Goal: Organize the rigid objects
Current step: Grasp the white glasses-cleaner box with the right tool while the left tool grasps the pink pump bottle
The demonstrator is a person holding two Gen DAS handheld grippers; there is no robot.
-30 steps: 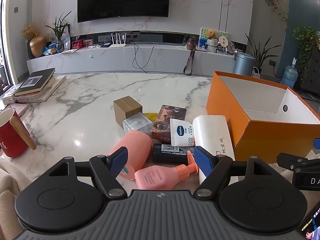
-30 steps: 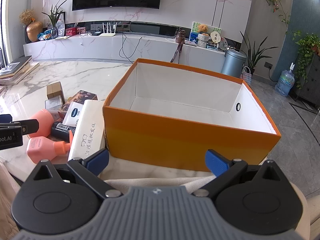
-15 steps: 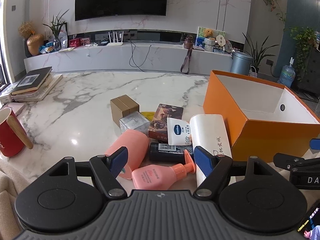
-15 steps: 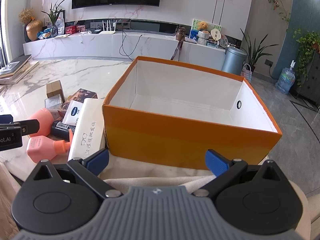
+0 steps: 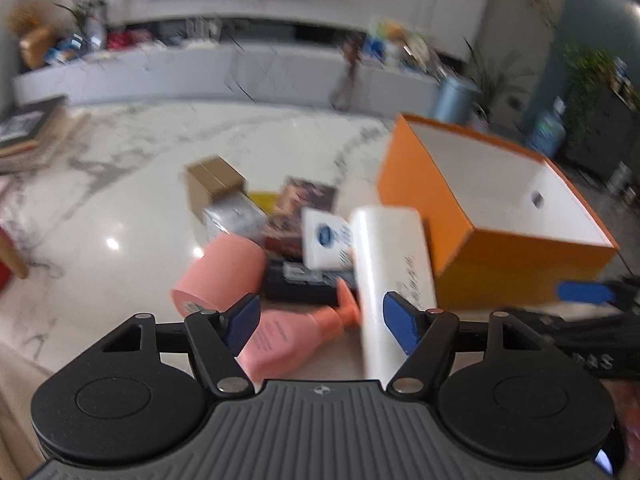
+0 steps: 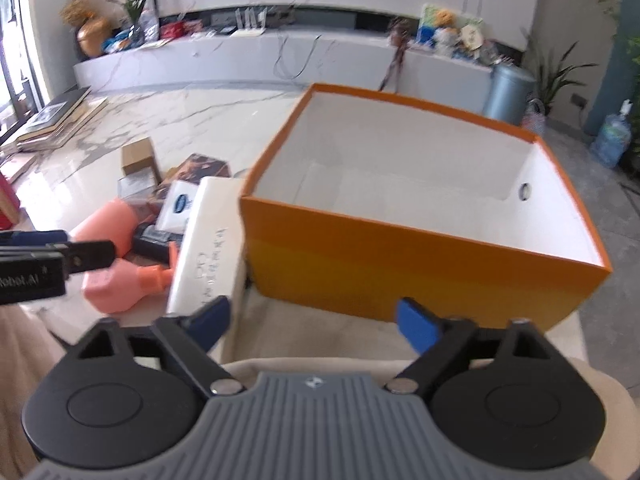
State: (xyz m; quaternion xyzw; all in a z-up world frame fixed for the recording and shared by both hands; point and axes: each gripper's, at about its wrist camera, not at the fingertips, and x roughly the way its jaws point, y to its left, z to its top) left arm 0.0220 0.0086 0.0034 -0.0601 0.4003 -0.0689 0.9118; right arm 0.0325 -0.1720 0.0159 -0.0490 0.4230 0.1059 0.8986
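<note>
The left gripper (image 5: 320, 322) hangs with its fingers released, gripping nothing; between and just ahead of them lies the pink pump bottle (image 5: 286, 340), on its side, with its orange pump neck pointing toward the right finger. My reading is that this bottle is the likeliest first pick. To do it well, the fingers should drop astride the flat body rather than the slim neck, and keep the right finger off the white case (image 5: 390, 276) lying just beside it; that long white case runs forward past the right finger toward the orange box (image 5: 516, 264). Ahead of the left finger rests a pink cup (image 5: 222, 274) on its side; beyond it, a brown carton (image 5: 214, 184) and a silvery cube (image 5: 236, 216); straight ahead, a black bottle (image 5: 304, 284) under a white-and-blue tube (image 5: 326, 240). All sit clustered on the marble worktop (image 5: 120, 200). The right gripper (image 6: 310, 322) is likewise released and unloaded, its fingers facing the box's near wall, whose white interior looks bare.
</note>
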